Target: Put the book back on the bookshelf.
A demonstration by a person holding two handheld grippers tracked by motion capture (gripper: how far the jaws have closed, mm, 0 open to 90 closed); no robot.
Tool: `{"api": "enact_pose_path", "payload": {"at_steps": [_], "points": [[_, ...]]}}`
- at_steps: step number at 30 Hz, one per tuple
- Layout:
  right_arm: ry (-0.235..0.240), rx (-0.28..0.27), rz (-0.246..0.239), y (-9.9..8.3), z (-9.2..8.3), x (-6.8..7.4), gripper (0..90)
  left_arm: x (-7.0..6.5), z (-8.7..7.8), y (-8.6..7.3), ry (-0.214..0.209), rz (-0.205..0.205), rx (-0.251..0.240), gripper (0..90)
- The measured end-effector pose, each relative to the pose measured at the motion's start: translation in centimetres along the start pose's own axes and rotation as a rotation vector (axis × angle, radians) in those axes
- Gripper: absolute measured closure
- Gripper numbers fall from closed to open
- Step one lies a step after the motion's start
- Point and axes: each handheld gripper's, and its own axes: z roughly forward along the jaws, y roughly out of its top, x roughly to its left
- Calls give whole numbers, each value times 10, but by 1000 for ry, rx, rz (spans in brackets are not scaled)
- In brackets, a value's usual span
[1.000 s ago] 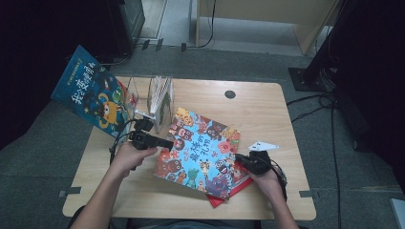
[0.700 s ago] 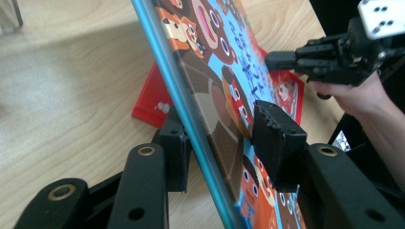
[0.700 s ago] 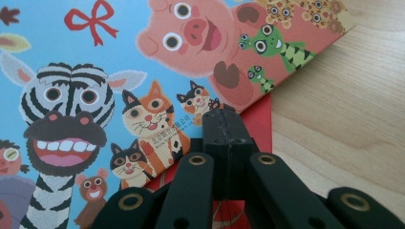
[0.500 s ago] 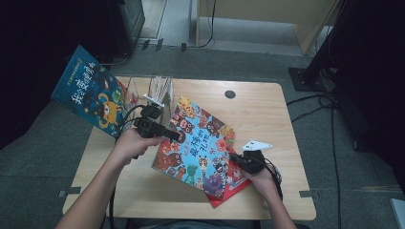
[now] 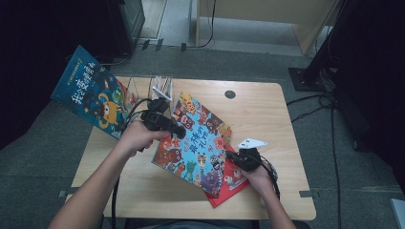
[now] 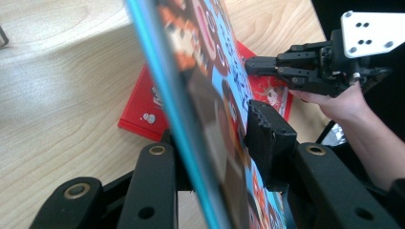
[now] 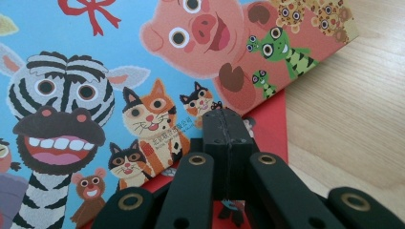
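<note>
Dark blue picture book (image 5: 90,98) with yellow lettering, far left, tilted, overhanging the left edge of the pale wooden desk (image 5: 267,109). Just right of it, a clear plastic rack (image 5: 160,86) near the desk's back edge. Next, left gripper (image 5: 177,132), held in the person's left hand (image 5: 133,138), jaws straddling the left edge of the light blue animal-cover picture book (image 5: 200,143); jaws just now closing, one on each face of the cover, partly spread, contact of the pads not clear in the left gripper view. Blue book (image 6: 200,119) raised on that side, standing edge-on between the jaws, tilted off the desk. Beneath it, a thin red book (image 5: 229,183) flat on the desk, its corner poking out at the front right. Farther right, right gripper (image 5: 231,155), jaws pressed together with nothing between them, tip resting at the lower right edge of the blue book (image 7: 119,86) where it meets the red book (image 7: 270,129).
</note>
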Motion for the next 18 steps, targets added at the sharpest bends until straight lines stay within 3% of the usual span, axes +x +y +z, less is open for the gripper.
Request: {"api": "enact_pose_path", "payload": {"at_steps": [3,7,9,12,14,18], "points": [[-7,-2,-16,1,2,2,900,0,-3,3,-4,-2,-9,672],[-7,-4,-33,3,6,6,900,-5,-9,10,-11,43,-15,705],[-10,-3,-67,5,9,12,883,-13,-14,19,7,69,14,724],[-20,-2,-83,6,10,13,851,-17,-15,26,15,78,41,732],[-2,-3,-84,6,10,13,802,-19,-16,30,10,78,59,741],[9,-6,-83,6,10,12,743,-18,-20,38,-4,59,81,766]]}}
